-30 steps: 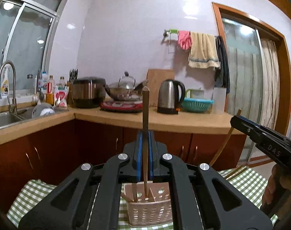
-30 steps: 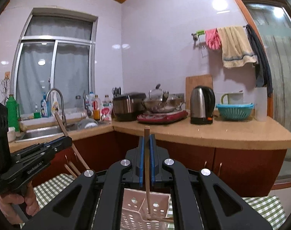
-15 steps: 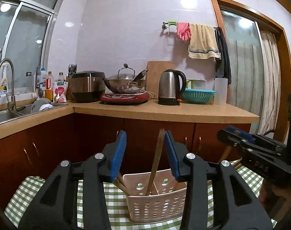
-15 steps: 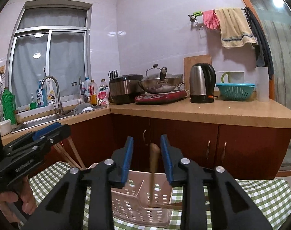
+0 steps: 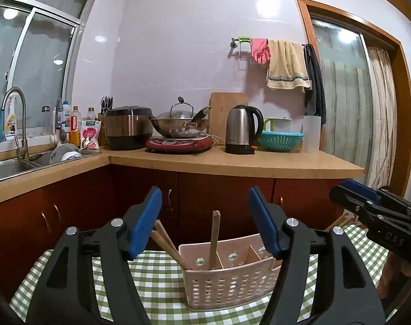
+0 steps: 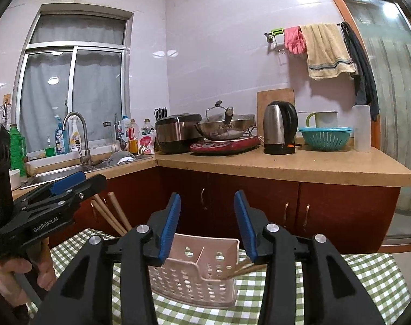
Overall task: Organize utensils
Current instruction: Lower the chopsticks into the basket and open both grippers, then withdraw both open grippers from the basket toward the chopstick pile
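You see both views evenly lit by indoor ceiling lamps. The lamps reflect as bright glare spots on the glossy tiled wall (image 5: 194,40) and on the dark window (image 6: 75,94) panes. Fisheye distortion bends the door frame (image 5: 395,86) and the surface edge, and black vignetting fills the corners. Focus is sharp on the kettle (image 6: 280,127) and wok (image 5: 179,126). The cabinet fronts below sit in soft shadow. You find no motion blur.
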Demonstrator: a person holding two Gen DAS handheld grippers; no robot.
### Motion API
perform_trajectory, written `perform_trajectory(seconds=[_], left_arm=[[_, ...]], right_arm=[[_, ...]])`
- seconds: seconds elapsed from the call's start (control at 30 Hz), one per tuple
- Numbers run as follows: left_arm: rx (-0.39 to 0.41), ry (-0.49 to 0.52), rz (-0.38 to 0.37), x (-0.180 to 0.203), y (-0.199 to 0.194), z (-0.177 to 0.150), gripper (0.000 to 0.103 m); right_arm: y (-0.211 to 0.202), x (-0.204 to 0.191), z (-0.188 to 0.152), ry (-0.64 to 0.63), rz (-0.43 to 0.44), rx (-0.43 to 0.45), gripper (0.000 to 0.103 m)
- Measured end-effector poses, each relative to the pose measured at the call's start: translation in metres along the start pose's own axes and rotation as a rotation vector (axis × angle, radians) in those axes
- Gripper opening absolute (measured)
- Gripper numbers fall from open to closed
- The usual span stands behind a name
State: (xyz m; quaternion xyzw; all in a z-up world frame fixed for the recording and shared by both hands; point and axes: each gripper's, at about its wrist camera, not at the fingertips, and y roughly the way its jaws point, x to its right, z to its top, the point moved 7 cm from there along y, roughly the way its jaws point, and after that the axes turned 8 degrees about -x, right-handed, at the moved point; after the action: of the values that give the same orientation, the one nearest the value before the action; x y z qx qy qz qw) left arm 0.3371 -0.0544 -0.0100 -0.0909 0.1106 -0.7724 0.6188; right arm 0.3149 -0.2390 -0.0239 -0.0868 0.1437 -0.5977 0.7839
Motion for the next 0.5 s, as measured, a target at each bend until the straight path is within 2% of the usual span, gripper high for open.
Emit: perform_trajectory(seconds=[0.3,0.5], left_arm=[[-0.027,-0.015,0.013,0.002,-0.044,-0.02,0.065],[-0.099,-0.005,0.037,0.005,-0.069,-0.067,0.065]], right_arm=[[-0.039,-0.002,-0.023,0.019,-0.007,-0.018,0.042],[-0.061,-0.001,-0.061,0.031,-0.034,-0.068,0.042]])
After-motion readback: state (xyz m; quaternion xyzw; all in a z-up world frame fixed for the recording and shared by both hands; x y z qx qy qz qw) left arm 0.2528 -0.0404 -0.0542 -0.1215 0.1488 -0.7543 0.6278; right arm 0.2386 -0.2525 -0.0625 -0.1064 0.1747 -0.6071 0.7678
